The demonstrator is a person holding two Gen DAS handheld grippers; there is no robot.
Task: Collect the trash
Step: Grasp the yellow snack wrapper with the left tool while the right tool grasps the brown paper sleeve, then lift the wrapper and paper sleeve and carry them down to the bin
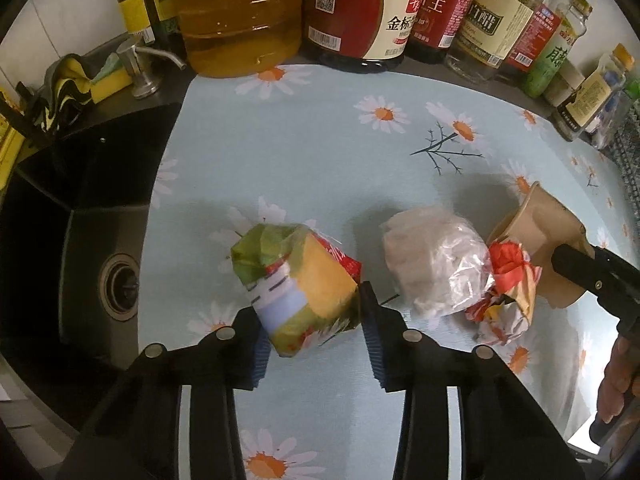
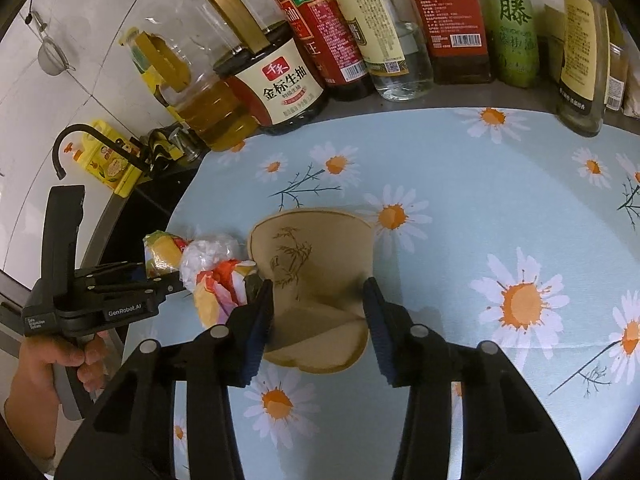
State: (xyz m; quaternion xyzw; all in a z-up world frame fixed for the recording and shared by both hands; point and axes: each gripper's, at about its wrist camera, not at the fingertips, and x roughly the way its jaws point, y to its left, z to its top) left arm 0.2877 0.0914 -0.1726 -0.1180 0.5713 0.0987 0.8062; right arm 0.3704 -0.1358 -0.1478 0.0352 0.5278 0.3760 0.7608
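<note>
The left gripper (image 1: 312, 320) was held low over the daisy-print desk (image 1: 320, 152), its fingers spread on either side of a crumpled green-and-yellow snack packet (image 1: 296, 280), not clamped. The packet's long axis ran diagonally, away to the left. The right gripper (image 2: 318, 316) was likewise released, straddling a flattened brown paper cup (image 2: 316, 272) with its rim pointing away from the gripper.

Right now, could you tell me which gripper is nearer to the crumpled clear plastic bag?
Left. The left gripper straddles the green-yellow wrapper just beside the clear plastic bag; the right gripper brackets the brown paper cup, beyond the red wrapper.
</note>
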